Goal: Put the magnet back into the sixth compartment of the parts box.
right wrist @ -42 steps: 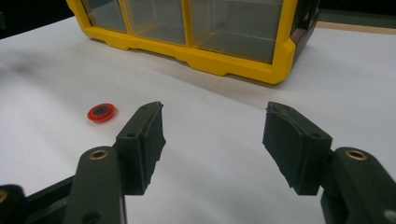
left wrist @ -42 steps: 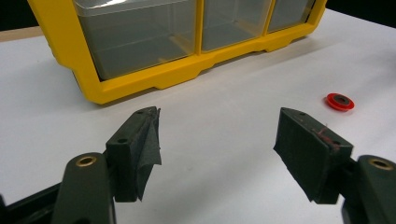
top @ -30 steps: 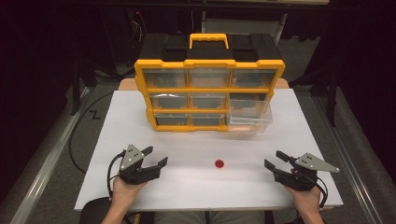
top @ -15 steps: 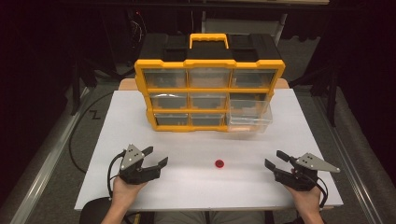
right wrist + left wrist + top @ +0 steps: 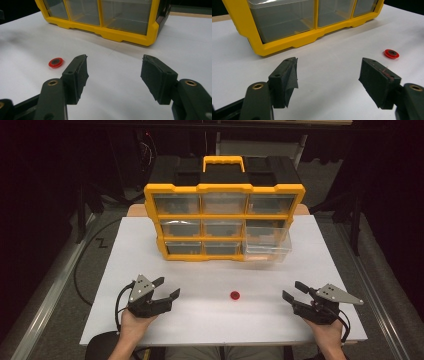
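Observation:
A small red disc [image 5: 234, 295] lies flat on the white table between my two hands; it also appears as the red disc [image 5: 391, 53] right of the left jaws and the red disc [image 5: 55, 62] left of the right jaws. My left gripper [image 5: 166, 288] rests near the front left, open and empty. My right gripper [image 5: 294, 290] rests near the front right, open and empty too. Behind them stands a yellow drawer organizer [image 5: 224, 220] with clear drawers; its lower right drawer [image 5: 266, 245] is pulled out.
The white table top [image 5: 210, 275] ends in a front edge just under my hands. A black cable [image 5: 85, 255] runs off the table's left side. Dark floor and stands surround the table.

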`<control>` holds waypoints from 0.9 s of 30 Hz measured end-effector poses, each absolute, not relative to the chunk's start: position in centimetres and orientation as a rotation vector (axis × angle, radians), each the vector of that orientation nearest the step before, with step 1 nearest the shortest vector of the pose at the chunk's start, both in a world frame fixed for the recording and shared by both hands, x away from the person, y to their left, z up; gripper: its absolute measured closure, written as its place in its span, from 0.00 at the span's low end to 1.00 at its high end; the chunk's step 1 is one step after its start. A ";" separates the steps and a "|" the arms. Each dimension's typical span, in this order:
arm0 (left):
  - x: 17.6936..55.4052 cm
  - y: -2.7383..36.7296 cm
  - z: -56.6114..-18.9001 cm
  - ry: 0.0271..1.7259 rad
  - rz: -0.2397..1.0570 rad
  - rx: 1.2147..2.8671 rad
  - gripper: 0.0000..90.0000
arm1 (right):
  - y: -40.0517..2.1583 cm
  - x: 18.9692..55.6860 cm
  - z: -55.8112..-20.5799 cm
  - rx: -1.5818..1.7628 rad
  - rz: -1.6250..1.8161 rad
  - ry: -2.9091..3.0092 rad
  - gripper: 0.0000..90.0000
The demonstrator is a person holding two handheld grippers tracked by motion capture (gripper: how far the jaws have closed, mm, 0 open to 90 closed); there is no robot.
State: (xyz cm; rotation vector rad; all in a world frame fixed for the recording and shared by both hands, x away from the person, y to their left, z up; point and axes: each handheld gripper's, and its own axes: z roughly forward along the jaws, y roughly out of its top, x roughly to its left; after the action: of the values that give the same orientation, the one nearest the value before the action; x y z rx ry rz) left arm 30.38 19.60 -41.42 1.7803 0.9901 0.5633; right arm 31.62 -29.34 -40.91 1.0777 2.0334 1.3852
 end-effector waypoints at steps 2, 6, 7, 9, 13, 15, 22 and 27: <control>30.4 19.6 -41.4 0.990 0.564 1.780 0.34 | -29.3 31.6 -40.9 1.079 1.389 2.033 0.44; 30.4 19.6 -41.4 0.990 0.564 1.781 0.34 | -29.2 31.7 -40.8 1.077 1.395 2.033 0.44; 30.4 19.6 -41.4 0.989 0.564 1.782 0.34 | -29.3 31.7 -40.7 1.075 1.395 2.032 0.44; 30.4 19.6 -41.4 0.990 0.563 1.782 0.34 | -29.2 31.7 -40.6 1.076 1.398 2.030 0.44; 30.4 19.6 -41.4 0.990 0.564 1.782 0.34 | -29.1 31.7 -40.4 1.071 1.405 2.027 0.44; 30.4 19.6 -41.4 0.990 0.565 1.782 0.34 | -29.0 31.8 -40.4 1.068 1.403 2.035 0.44; 30.4 19.6 -41.4 0.991 0.565 1.782 0.34 | -28.7 31.9 -40.2 1.056 1.410 2.041 0.44; 30.4 19.6 -41.4 0.992 0.565 1.781 0.34 | -28.5 32.0 -40.1 1.046 1.418 2.053 0.44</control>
State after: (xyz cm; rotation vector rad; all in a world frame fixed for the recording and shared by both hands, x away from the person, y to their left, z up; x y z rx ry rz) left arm 30.40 19.59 -41.42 1.7809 0.9917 0.5654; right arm 31.98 -28.54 -40.11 1.0457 2.0530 1.4182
